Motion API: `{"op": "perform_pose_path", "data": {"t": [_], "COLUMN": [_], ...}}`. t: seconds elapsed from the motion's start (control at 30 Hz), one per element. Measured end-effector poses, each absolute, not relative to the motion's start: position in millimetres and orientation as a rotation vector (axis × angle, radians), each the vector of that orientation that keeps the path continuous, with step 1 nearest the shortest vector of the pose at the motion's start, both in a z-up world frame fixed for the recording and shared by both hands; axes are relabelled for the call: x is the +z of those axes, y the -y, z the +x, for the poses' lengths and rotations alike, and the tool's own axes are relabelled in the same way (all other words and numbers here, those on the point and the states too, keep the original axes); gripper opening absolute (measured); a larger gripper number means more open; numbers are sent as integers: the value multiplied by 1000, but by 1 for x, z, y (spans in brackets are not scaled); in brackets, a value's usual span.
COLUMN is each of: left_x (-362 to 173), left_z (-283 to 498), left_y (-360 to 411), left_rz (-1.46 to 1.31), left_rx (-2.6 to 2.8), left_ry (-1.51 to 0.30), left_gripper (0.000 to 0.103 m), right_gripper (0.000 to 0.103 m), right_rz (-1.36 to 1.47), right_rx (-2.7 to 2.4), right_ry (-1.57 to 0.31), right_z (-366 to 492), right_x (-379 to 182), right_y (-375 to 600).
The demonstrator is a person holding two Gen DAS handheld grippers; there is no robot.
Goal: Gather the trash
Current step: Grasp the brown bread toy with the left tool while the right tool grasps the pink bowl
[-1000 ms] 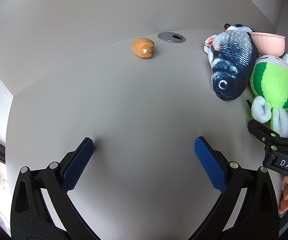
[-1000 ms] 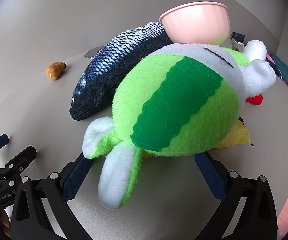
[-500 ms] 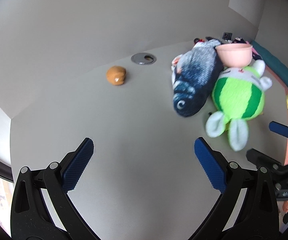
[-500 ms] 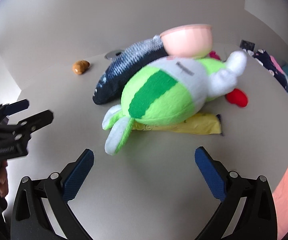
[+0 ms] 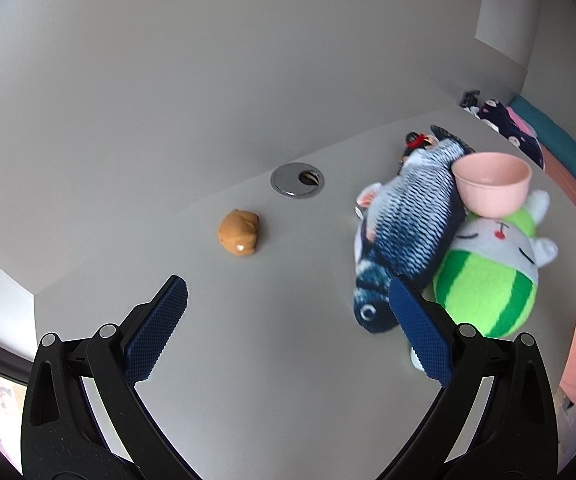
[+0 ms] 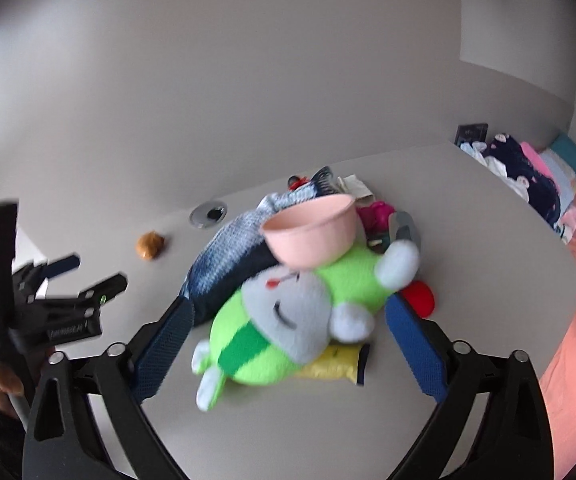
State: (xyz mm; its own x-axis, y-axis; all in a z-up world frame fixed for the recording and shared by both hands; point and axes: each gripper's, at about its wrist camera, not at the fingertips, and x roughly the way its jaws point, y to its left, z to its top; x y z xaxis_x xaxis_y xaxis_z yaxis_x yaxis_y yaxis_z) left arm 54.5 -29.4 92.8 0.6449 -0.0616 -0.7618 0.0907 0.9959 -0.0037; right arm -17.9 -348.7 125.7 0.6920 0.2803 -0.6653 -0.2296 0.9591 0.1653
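Here, two plush toys, one fish (image 5: pixel 408 232) and one green striped (image 6: pixel 271 332), and one pink bowl (image 6: pixel 312 236) are seen on the counter (image 5: pixel 267 340), one yellow wrapper (image 6: pixel 340 364) under the green; left hand-held gripper (image 5: pixel 288 320) is spread empty, right hand-held gripper (image 6: pixel 288 344) closing, nothing gripped; writing unreadable.

No legible text anywhere.

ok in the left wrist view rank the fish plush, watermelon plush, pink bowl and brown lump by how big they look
1. fish plush, partly hidden
2. watermelon plush, close to the fish, so unsure
3. pink bowl
4. brown lump, clearly smallest
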Motion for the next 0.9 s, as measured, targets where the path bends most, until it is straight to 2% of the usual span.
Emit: {"op": "perform_pose_path", "data": {"t": [0.07, 0.13, 0.2, 0.47, 0.53, 0.57, 0.6, 0.9], "left_x": [92, 91, 90, 78, 76, 75, 73, 48], "left_z": [61, 65, 70, 91, 97, 100, 103, 128], "left_y": [25, 21, 18, 4, -2, -6, -9, -9], "left_rz": [29, 20, 16, 14, -4, -16, -26, -22], "left_rx": [-77, -70, -62, -40, -32, -29, -28, -6], "left_ry": [-870, -874, -882, -907, -916, -919, -924, -996], "left_gripper": [97, 97, 97, 97, 97, 97, 97, 97], "right_gripper": [91, 83, 71, 39, 24, 8, 6, 5], "right_rz": [151, 232, 307, 364, 345, 322, 303, 279], "right_rx": [270, 260, 252, 166, 150, 147, 152, 181], "right_ry": [-777, -810, -850, -935, -933, -930, -926, -852], "right_z": [2, 18, 36, 70, 72, 71, 71, 57], "right_x": [125, 122, 117, 92, 90, 89, 88, 94], "right_y": [356, 362, 366, 364, 365, 365, 365, 375]}}
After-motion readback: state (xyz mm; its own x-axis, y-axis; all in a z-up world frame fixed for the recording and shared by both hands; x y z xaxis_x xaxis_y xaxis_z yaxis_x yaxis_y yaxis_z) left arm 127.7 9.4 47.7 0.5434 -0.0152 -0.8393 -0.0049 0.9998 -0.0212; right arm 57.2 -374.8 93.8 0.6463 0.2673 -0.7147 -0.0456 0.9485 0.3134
